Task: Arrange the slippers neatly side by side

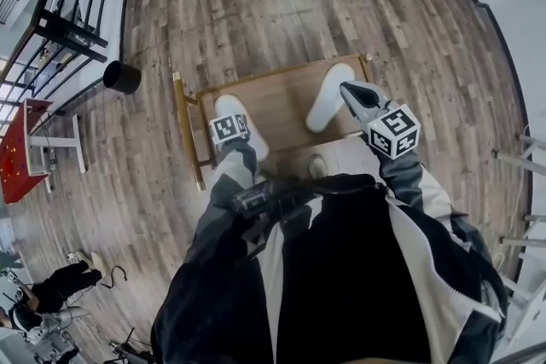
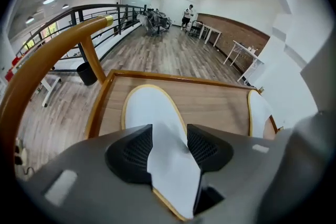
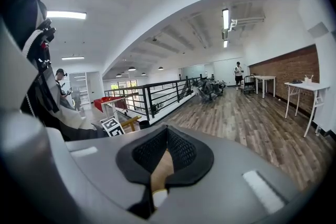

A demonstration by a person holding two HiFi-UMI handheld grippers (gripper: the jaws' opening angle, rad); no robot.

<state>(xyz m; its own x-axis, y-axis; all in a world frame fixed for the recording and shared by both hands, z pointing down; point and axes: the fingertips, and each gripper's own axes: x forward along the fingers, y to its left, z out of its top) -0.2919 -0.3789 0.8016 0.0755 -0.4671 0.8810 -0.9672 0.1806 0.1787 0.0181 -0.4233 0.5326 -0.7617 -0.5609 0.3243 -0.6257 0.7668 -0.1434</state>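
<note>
With the left gripper (image 2: 169, 148) released and straddling the left slipper (image 2: 149, 107) at lower centre, and the right gripper (image 3: 165, 153) clenched empty near the right slipper (image 1: 328, 96), close squarely on the slipper's near end before sliding it across the wooden board (image 1: 277, 102).

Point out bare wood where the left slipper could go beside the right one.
Free: the wood strip between left slipper and right slipper. Crowded: the near edge, where left tongs straddle one and right tongs hover by the other.

Bare shelf (image 1: 281, 102) lies open between left slipper (image 1: 230, 106) and right slipper (image 1: 328, 96).
</note>
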